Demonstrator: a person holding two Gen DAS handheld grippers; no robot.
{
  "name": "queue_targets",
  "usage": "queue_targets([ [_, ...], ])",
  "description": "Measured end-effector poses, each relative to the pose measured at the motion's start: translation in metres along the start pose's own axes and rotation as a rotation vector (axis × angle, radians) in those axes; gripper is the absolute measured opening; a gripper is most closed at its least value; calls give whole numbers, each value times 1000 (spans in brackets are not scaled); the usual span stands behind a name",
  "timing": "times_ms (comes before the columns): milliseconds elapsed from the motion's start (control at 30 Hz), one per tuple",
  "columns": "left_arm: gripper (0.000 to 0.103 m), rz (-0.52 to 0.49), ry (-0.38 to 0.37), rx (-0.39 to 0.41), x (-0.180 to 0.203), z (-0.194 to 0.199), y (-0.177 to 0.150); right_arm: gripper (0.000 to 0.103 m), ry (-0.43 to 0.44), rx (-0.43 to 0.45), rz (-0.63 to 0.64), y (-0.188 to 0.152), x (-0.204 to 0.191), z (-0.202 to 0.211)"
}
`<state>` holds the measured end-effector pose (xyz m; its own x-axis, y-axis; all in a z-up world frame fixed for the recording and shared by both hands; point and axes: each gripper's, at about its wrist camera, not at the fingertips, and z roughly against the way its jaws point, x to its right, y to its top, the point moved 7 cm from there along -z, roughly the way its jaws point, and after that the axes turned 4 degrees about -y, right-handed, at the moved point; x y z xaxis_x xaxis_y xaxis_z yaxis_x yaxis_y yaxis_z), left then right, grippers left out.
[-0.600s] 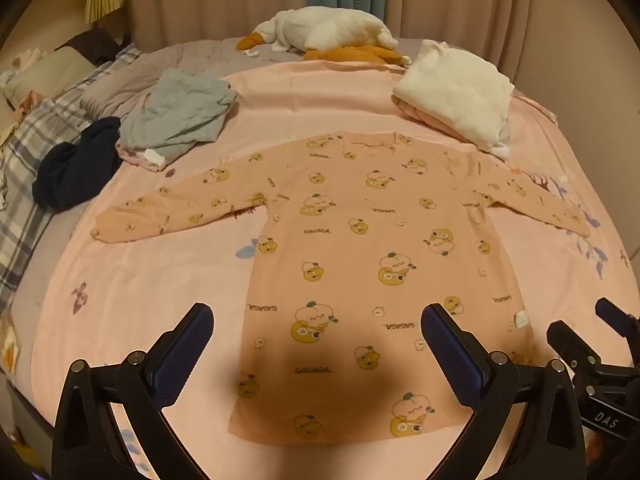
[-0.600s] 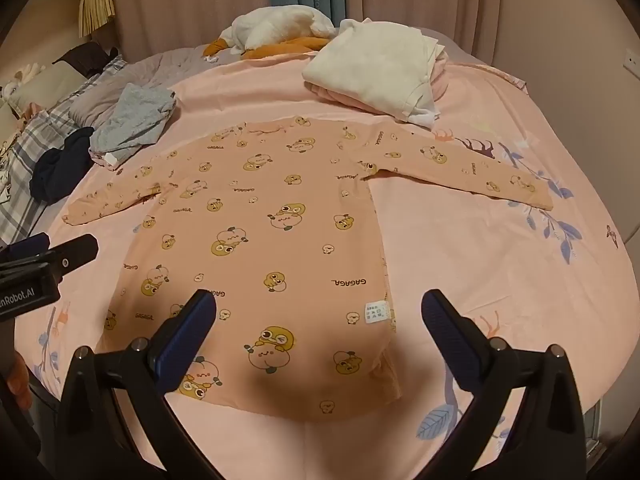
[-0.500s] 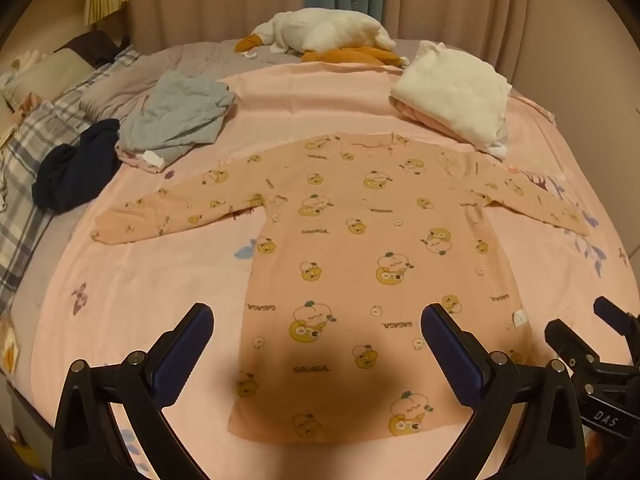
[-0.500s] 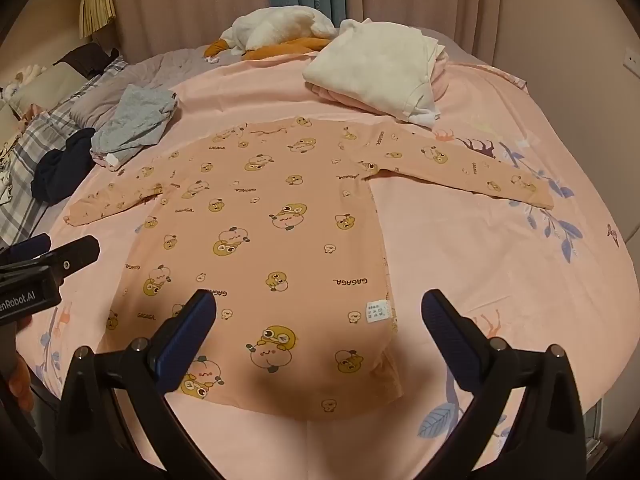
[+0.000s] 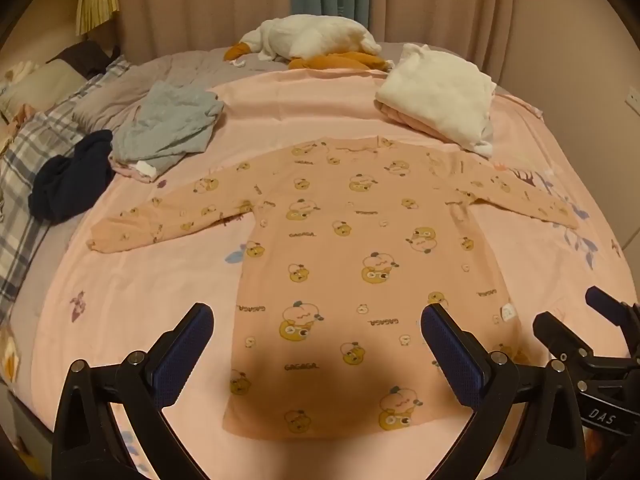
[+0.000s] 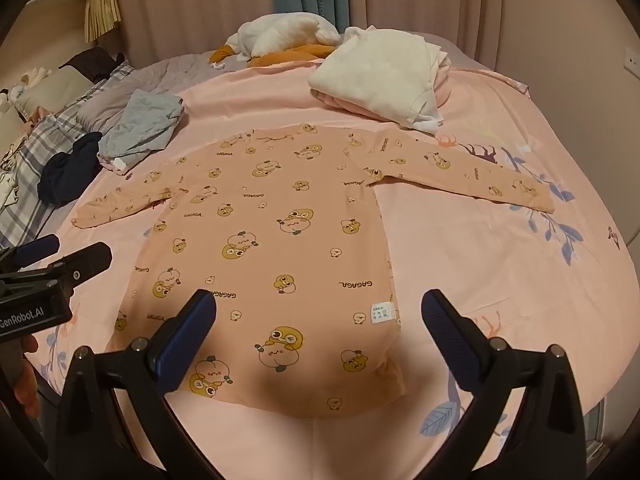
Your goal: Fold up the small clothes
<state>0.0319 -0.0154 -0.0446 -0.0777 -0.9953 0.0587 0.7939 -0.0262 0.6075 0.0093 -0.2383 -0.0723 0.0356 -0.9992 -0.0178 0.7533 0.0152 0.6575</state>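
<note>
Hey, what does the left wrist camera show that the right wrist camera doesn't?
Only the left wrist view shows the right gripper from outside, at its right edge. Only the right wrist view shows the left gripper from outside, a hand beneath it, and the wall socket clearly. Both show the peach long-sleeved top spread flat on the pink sheet, the grey garment, the folded white pile and the plush goose.

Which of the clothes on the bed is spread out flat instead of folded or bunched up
The peach long-sleeved top with cartoon prints, lying flat with both sleeves out. The grey garment and dark navy one are crumpled; the cream one is folded.
</note>
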Motion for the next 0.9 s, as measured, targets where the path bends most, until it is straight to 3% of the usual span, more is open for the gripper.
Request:
queue_targets([
  [900,103,-2,3,1,-1,3,-2,103,9,5,6,1,-5,3],
])
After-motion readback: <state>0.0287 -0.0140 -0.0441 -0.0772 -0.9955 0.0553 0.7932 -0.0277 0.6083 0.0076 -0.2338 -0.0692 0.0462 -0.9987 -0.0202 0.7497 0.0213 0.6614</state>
